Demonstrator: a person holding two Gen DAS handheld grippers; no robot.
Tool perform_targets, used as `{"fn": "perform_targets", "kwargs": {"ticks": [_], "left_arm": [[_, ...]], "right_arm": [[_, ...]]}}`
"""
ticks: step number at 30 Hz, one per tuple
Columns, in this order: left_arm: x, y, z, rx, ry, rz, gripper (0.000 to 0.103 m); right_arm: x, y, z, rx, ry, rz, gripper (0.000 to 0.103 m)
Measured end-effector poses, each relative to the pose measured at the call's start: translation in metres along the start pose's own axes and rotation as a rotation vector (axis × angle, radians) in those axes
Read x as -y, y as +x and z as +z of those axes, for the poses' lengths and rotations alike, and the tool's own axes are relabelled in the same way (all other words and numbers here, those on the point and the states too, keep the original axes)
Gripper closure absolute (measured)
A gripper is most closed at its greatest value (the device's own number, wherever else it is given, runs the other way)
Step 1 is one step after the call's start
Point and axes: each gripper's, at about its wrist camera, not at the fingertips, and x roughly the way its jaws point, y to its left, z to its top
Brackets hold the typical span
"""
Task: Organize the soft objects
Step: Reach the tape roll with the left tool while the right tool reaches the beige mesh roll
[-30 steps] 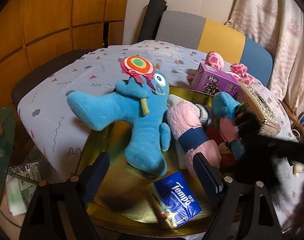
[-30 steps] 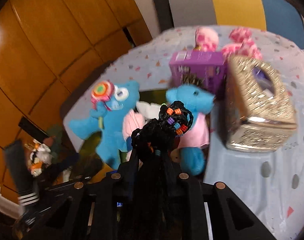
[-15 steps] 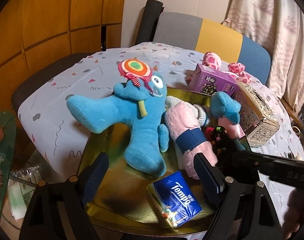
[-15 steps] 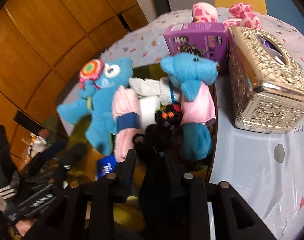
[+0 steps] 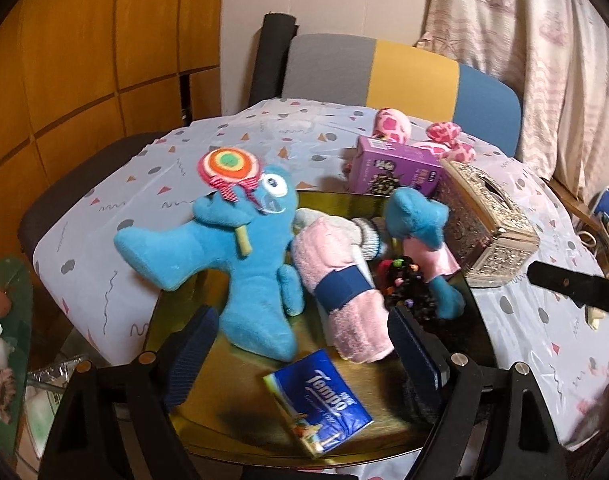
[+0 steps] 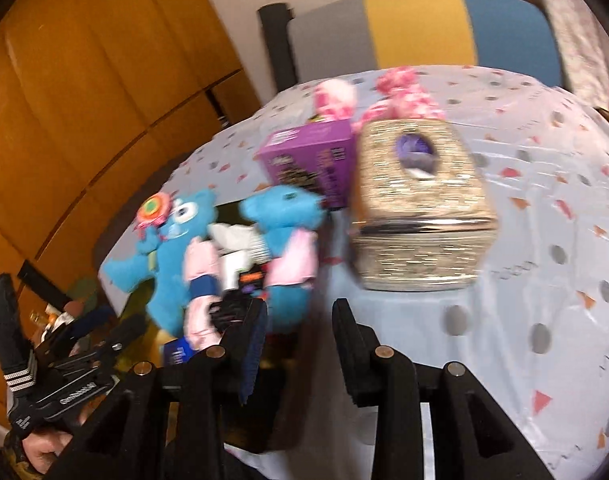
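Now both hand-held grippers tilt downward, left (image 5: 300,344) wide open, right (image 6: 298,332) just opened, empty.

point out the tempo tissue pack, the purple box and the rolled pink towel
tempo tissue pack (image 5: 319,399), left wrist view, middle of its blue front
purple box (image 5: 396,172), left wrist view, its printed front face
rolled pink towel (image 5: 328,254), left wrist view, pink part above the blue band

On the round gold tray (image 5: 232,408), the big blue one-eyed plush with a striped lollipop (image 5: 240,256) lay sprawled on its back. Just beside it sat the rolled pink towel with a navy band (image 5: 340,288), touching a black beaded hair tie bundle (image 5: 404,284) and a small blue plush in a pink dress (image 5: 420,232). A blue tissue pack (image 5: 318,398) lay flat nearest the rim.
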Motion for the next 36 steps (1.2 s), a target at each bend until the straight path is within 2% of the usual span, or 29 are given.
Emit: {"fn": "perform_targets", "kwargs": {"ticks": [7,16,20,22,24,26,29,33,36], "left_arm": [[0.025,-0.004,0.003,0.007,0.067,-0.031,0.016],[0.067,-0.007,0.009,0.007,0.166,-0.106,0.016],[0.092,-0.007,0.01,0.011,0.223,-0.146,0.016],[0.109,-0.008,0.012,0.01,0.265,-0.171,0.016],[0.128,-0.009,0.016,0.01,0.297,-0.216,0.016],[0.146,-0.012,0.017,0.018,0.335,-0.25,0.016],[0.181,-0.013,0.018,0.03,0.414,-0.306,0.016],[0.232,-0.005,0.016,-0.008,0.484,-0.4,0.017],[0.268,0.005,0.015,-0.03,0.526,-0.444,0.023]], "right_arm": [[0.06,-0.023,0.004,0.038,0.109,-0.118,0.069],[0.158,-0.071,0.008,0.127,0.292,-0.327,0.069],[0.214,-0.099,0.005,0.203,0.408,-0.473,0.069],[0.242,-0.112,0.0,0.254,0.465,-0.58,0.069],[0.275,-0.126,-0.013,0.311,0.589,-0.653,0.069],[0.301,-0.141,-0.03,0.36,0.736,-0.671,0.069],[0.326,-0.16,-0.056,0.446,0.937,-0.625,0.069],[0.341,-0.165,-0.073,0.472,1.052,-0.555,0.069],[0.345,-0.166,-0.078,0.487,1.093,-0.515,0.069]]}}
